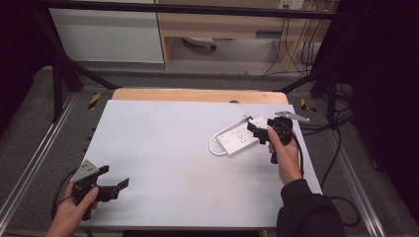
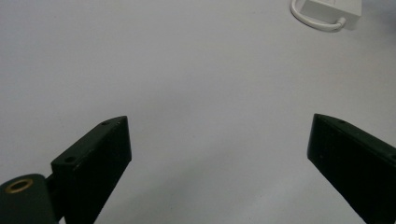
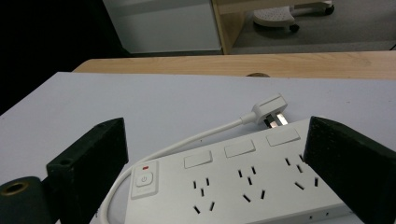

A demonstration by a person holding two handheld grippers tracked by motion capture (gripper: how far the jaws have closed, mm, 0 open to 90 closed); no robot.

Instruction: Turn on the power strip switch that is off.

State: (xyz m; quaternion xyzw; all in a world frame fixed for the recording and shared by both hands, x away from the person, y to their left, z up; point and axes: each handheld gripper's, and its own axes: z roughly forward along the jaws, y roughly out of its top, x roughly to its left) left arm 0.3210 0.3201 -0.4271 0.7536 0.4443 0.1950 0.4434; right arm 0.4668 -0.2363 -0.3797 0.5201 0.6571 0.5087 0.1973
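A: Power strip (image 1: 240,138) first, since the work is aimed at it: where is it sitting?

B: It is lying flat on the bench (image 1: 163,163), sockets up, directly under and between the fingers of the right gripper (image 1: 261,132). Going left to right, though: the left gripper (image 1: 112,185) is hovering at the near left corner, well apart from the strip, its fingers (image 2: 91,161) spread wide with nothing but bare bench between them.

A: Why is it hanging back there?

B: My guess is it is waiting out of the way, leaving room for the other hand. In the left gripper view the strip's end and a loop of its white cord (image 2: 314,19) are showing far ahead of those fingers.

A: And the right side?

B: The right gripper is standing open as well, gripping nothing. In the right gripper view one finger (image 3: 88,163) is sitting beside the switch (image 3: 144,179) end, and the other is overlapping the far sockets, so the body is being straddled lengthwise.

A: So a grasp is coming?

B: Seemingly; I cannot tell whether a finger is touching the casing. The plug (image 3: 271,111) is resting beyond the fingers, pins exposed, its cord curling back round the switch end.
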